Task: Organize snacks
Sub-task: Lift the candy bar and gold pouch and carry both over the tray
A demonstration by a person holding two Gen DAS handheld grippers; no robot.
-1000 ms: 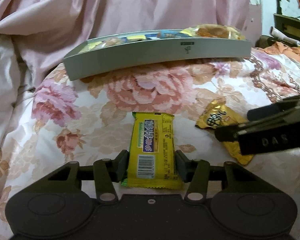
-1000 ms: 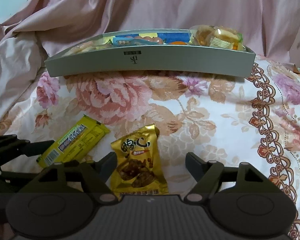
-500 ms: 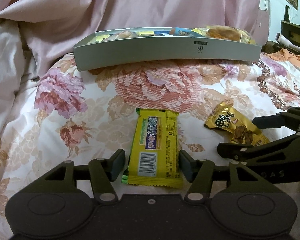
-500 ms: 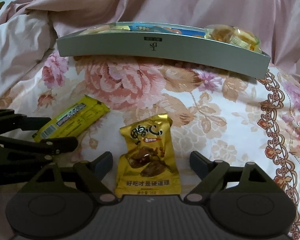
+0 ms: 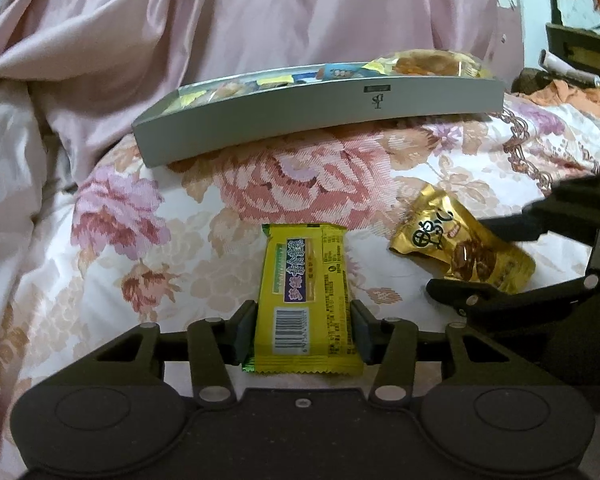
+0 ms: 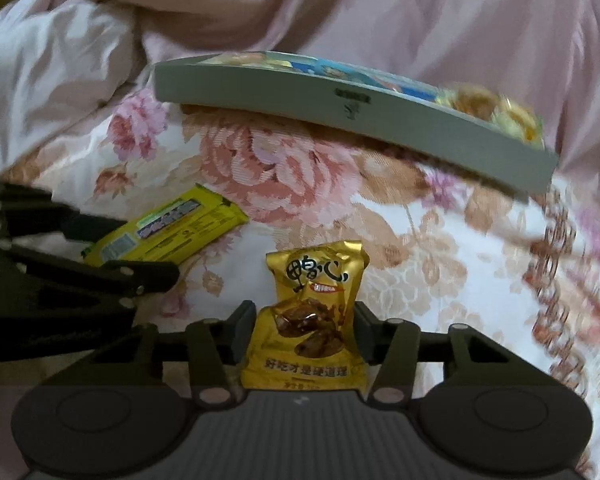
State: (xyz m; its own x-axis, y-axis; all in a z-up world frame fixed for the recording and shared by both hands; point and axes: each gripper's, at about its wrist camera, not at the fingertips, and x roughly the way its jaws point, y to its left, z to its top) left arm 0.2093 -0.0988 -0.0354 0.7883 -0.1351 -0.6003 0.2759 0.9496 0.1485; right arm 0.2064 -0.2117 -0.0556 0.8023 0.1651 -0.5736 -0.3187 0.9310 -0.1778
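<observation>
My left gripper (image 5: 304, 330) is shut on a yellow snack bar (image 5: 306, 292), its pads pressing both long edges, low over the flowered bedspread. My right gripper (image 6: 304, 332) is shut on a gold snack pouch (image 6: 314, 316), pinching its lower half. Each gripper shows in the other's view: the right one (image 5: 500, 264) beside the gold pouch (image 5: 460, 248), the left one (image 6: 99, 256) on the yellow bar (image 6: 167, 228). A grey box (image 5: 320, 120) with several snacks in it lies farther back on the bed; it also shows in the right wrist view (image 6: 352, 120).
A pink quilt (image 5: 259, 20) is bunched up behind the grey box and to the left. The flowered bedspread (image 5: 300, 176) lies between the grippers and the box. Orange cloth and dark furniture (image 5: 580, 52) are at the far right.
The right gripper closed from wide open onto the gold pouch. The left gripper tightened on the yellow bar. Both views have shifted, and the right wrist view is tilted and blurred.
</observation>
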